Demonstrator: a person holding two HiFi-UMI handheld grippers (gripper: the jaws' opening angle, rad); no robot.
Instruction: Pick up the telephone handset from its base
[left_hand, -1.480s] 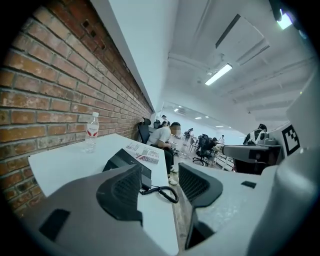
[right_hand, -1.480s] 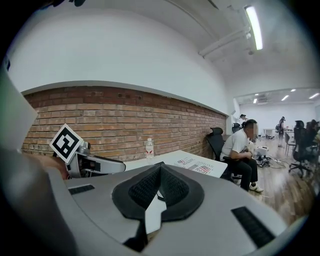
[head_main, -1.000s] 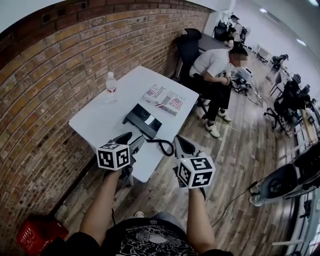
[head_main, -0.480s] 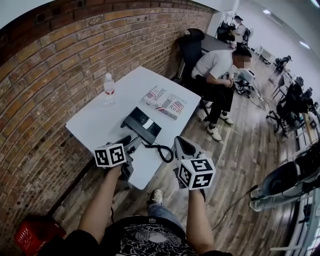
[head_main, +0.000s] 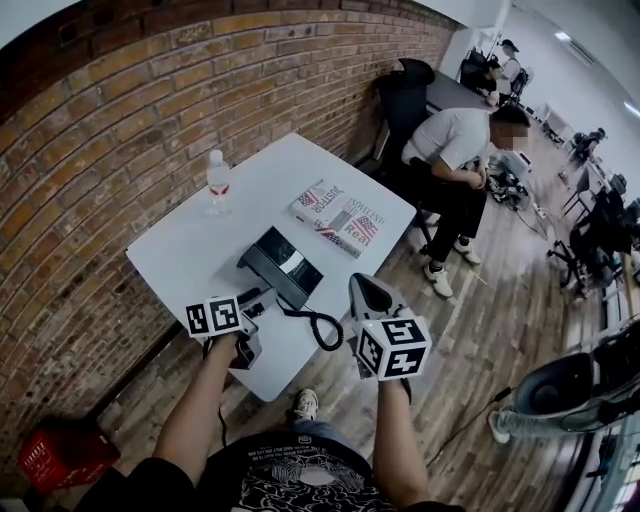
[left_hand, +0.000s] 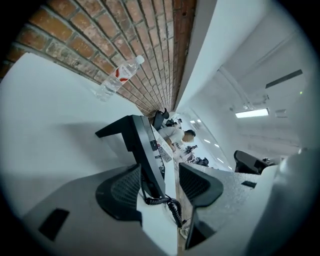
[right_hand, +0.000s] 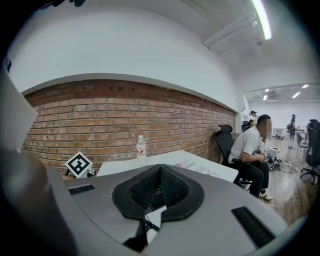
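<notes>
Black telephone (head_main: 285, 264) is sitting near the white desk's (head_main: 200, 235) front edge, handset (head_main: 260, 254) seemingly resting on its base; left claw (left_hand: 160, 172) is approaching, jaws spread; right claw (right_hand: 159, 170) is hanging aside, pressed together, empty; next, straddling and pinching the handset.

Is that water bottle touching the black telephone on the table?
Apart. The head view shows a wide stretch of bare white table between the water bottle and the telephone.

On the table (head_main: 190, 245), bottle (head_main: 218, 180) left of telephone (head_main: 284, 266) (magazine (head_main: 340, 215) right).
</notes>
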